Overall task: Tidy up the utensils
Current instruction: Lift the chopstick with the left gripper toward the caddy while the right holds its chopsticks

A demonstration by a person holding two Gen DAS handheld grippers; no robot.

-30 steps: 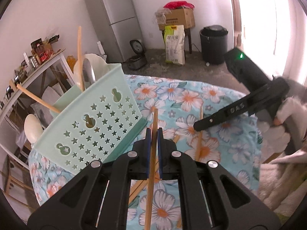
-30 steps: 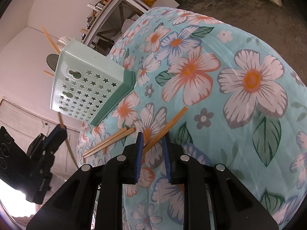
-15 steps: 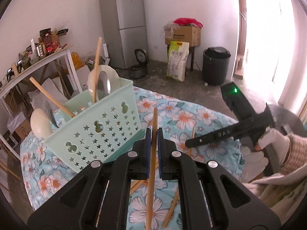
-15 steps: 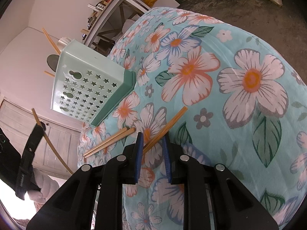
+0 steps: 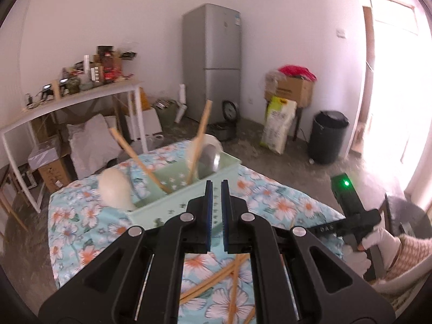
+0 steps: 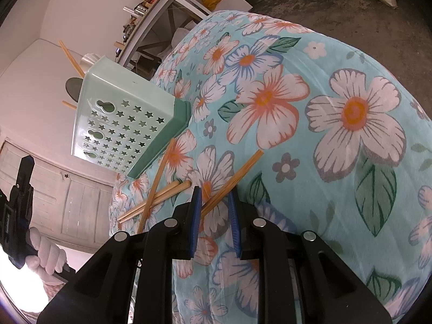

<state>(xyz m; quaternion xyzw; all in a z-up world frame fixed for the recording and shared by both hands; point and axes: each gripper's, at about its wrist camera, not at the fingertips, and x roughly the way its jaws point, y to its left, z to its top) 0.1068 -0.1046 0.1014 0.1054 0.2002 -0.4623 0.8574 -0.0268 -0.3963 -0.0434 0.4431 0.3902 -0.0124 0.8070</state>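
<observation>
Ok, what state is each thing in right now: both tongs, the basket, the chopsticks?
Left tongs: slightly parted, holding nothing.
Right tongs: open, straddling one chopstick, not clamped.
Basket: standing on the tablecloth, utensils inside.
Loose chopsticks: lying crossed on the tablecloth beside the basket.

My own left fingers (image 5: 208, 216) cover most of the mint basket (image 5: 172, 186), so I only see its rim and the handles sticking out. Everything in it is motion-blurred, the white spoon (image 5: 114, 190) worst. Below the basket, the loose chopsticks (image 5: 216, 280) run under my gripper body. From the right side, the chopstick (image 6: 232, 181) near the basket disappears between my right fingers (image 6: 233, 224).
</observation>
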